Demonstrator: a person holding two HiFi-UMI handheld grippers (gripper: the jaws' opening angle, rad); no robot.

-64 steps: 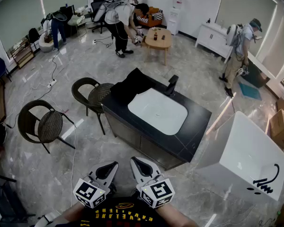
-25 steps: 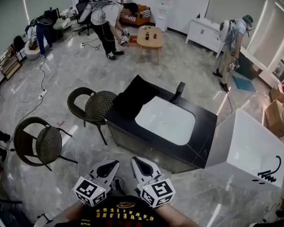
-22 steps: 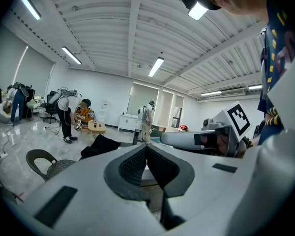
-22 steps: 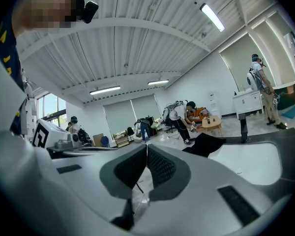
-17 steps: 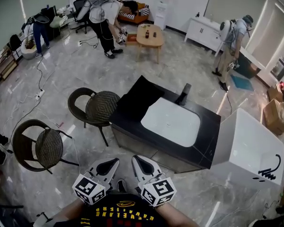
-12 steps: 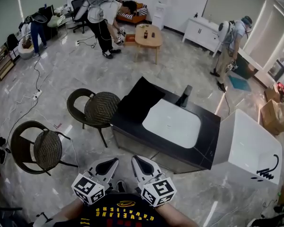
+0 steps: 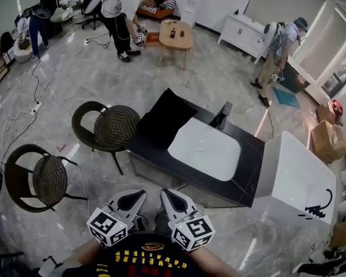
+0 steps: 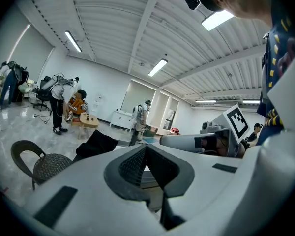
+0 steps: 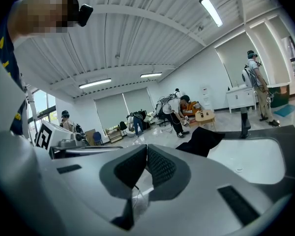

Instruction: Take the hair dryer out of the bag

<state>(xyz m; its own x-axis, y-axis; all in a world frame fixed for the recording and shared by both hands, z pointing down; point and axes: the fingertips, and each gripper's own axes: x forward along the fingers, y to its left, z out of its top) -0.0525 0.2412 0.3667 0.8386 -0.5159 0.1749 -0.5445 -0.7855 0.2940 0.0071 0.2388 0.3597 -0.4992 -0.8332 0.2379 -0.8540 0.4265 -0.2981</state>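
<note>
**Spotter:** Where's the hair dryer?

**Me:** I can't see it. I take it to be inside the black bag point(image 7: 164, 117). That sits on the far left end of the dark counter point(image 7: 249, 172), just left of the white sink point(image 7: 205, 152) and well apart from both my grippers.

**Spotter:** And your fingers?

**Me:** On the left gripper point(image 7: 137, 195) and the right gripper point(image 7: 167, 194) they're pressed together with nothing between them. I hold both low, close to my body, short of the counter's near edge.

**Spotter:** Which one is nearer?

**Me:** Neither, plainly. The bag lies ahead across the counter. My tips angle toward each other, so it shows left of the left jaws and right of the right ones. Its long side seems to run away from me along that end. I judge I must come round to the left end first.
</note>
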